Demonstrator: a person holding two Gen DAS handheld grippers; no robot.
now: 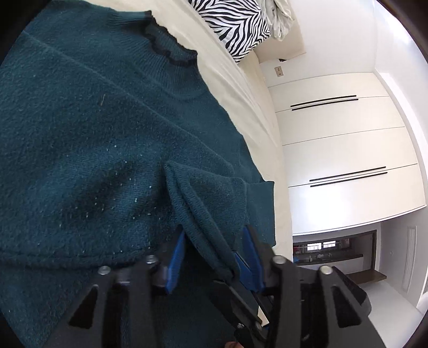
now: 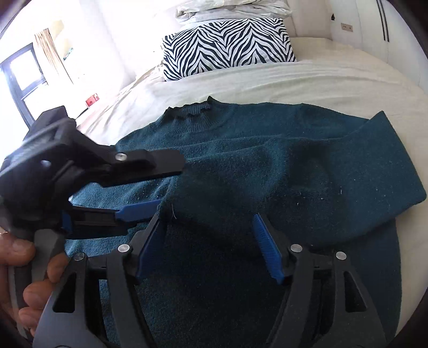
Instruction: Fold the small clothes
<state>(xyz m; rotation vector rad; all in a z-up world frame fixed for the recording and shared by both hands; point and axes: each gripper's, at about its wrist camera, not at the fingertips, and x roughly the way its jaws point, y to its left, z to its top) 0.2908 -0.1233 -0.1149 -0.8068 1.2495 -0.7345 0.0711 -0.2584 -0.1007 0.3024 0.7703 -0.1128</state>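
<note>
A dark teal knit sweater (image 2: 267, 166) with a frilled black-edged collar (image 2: 192, 113) lies flat on the bed; it also fills the left wrist view (image 1: 93, 128). Both sleeves are folded across the body. My left gripper (image 1: 214, 241) has its blue pads on either side of a sleeve cuff (image 1: 203, 198), with a wide gap between them. In the right wrist view the left gripper (image 2: 149, 184) reaches in from the left at that cuff. My right gripper (image 2: 211, 230) is open and empty, just above the sweater's middle.
A cream bed sheet (image 2: 267, 80) covers the bed. A zebra-print pillow (image 2: 227, 45) and white bedding (image 2: 230, 8) lie at the head. White wardrobe doors (image 1: 347, 147) stand beside the bed. A window (image 2: 24, 75) is at far left.
</note>
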